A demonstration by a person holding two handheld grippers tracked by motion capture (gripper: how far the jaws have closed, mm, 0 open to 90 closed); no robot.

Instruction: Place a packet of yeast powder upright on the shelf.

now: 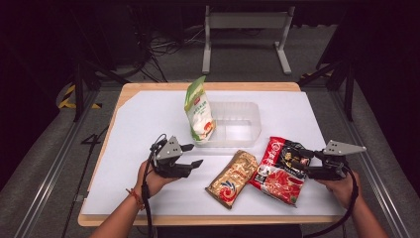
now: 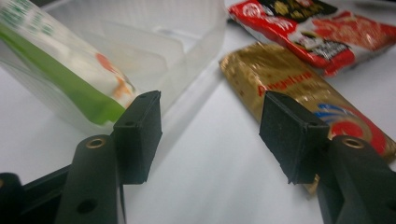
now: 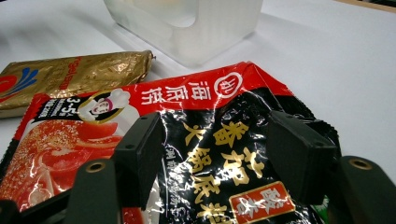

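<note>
Red-black hotpot base packet (image 1: 278,170) lies flat on white table (image 1: 143,124) w/ right gripper (image 1: 303,161) at its right end, jaws wide astride the black corner but not closed on it; left gripper (image 1: 193,155) wide too, holding nothing, near gold packet (image 1: 233,177) & clear bin (image 1: 237,124).

Red-and-black packet (image 1: 279,170), glossy and crinkled, printed with gold characters and a chef figure, lying flat on the white table cover near its front right. Just beside a gold packet (image 1: 233,178) at its left, in front of the clear tub (image 1: 237,124).
</note>
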